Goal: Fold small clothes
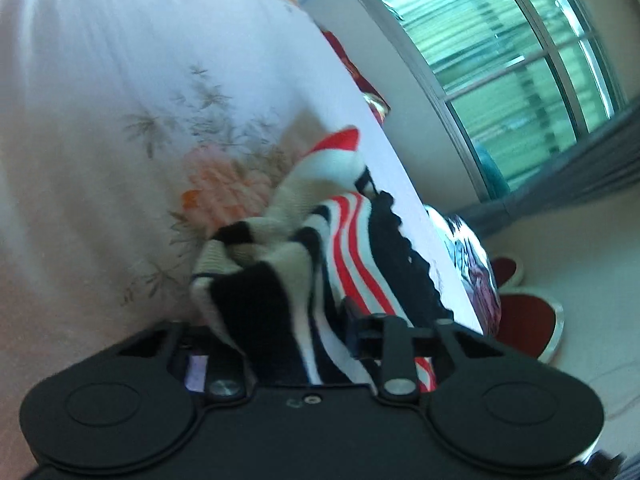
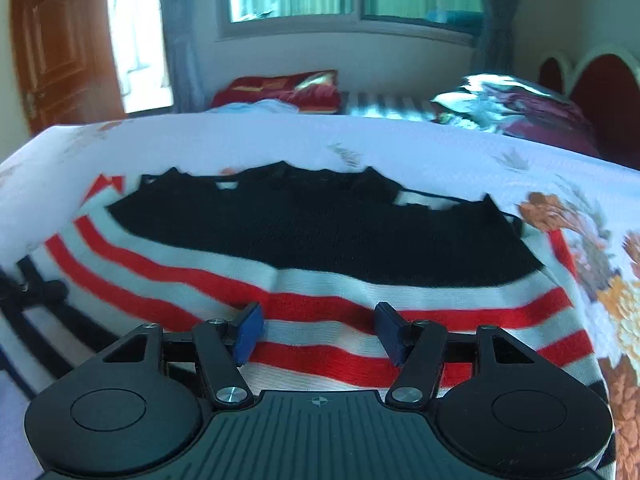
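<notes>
No words, brand names, labels or numbers can be read in either view. The only mark is a small crosshair sign [image 2: 319, 401], a circle with a cross, moulded on the ribbed black body of the right tool.

I had daylight only, coming in through the window [image 1: 500, 72] and, on my right feed, the bright gap beside the door [image 2: 60, 52], which was blown out to white. The bedsheet [image 1: 100, 80] glared pale and washed on the left feed. Both pictures were smeared with motion blur, worst on the striped sweater [image 2: 320, 300]. The fisheye bent the window frame and bed edge, and the corners went dark.
</notes>
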{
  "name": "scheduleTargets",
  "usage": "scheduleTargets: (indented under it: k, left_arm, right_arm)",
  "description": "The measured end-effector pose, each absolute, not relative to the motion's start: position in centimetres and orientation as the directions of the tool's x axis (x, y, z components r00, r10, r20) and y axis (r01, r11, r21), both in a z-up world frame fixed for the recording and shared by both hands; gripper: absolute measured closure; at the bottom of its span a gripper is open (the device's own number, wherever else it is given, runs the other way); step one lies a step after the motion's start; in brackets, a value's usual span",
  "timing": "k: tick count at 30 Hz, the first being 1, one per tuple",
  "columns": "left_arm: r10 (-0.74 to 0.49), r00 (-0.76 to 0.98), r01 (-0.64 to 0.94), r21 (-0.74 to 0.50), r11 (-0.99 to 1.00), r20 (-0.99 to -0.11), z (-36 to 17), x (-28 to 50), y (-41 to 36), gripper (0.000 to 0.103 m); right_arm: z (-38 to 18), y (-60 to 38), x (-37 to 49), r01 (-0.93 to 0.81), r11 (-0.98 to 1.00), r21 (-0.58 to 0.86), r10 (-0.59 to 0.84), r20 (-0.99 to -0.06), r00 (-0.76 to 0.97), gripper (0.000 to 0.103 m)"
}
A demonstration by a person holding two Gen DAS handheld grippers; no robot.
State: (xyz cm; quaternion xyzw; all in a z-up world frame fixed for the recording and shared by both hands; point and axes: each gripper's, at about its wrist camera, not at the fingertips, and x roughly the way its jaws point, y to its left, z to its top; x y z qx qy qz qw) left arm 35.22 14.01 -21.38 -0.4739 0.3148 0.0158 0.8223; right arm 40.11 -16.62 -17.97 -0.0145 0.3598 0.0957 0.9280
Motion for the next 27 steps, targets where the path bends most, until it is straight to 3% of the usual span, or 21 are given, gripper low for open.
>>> scheduleTargets:
  k: [4, 10, 19, 23, 27]
  left_arm:
    - [-0.241, 0.821, -0.306, -0.755, 0.58, -0.518, -20.6, 35.1, 13.2, 0.088]
    - [-0.227, 0.862, -0.149, -0.656, 0.74, -0.453, -15.7, 35.4, 10.8, 0.089]
    - [-0.418, 0.822, 0.24, -0.43, 0.87, -0.387, -9.3, 37.7, -0.3, 0.089]
    - [-0.5, 0.74, 0.379, -0.335, 0.862, -0.449, -10.9, 38.1, -6.7, 0.089]
    - [-0.471, 0.68, 0.473, -0.154, 0.867, -0.561, -14.0, 37.0, -12.0, 0.081]
  right_arm:
    - [-18.2, -16.1, 40.1, -0.225, 0.974, -0.004, 0.164, -0.668, 0.726, 0.041]
    - [-17.3, -17.8, 39.9, -0.207, 0.974, 0.095, 0.217, -0.658, 0.721, 0.041]
    - [-14.4, -24.1, 38.2, -0.076, 0.978, 0.196, 0.183, -0.62, 0.763, 0.041]
    - [-13.7, -28.0, 36.9, 0.013, 0.983, 0.183, 0.106, -0.623, 0.775, 0.041]
    - [-13.4, -31.8, 36.0, 0.1, 0.973, 0.207, 0.057, -0.639, 0.767, 0.041]
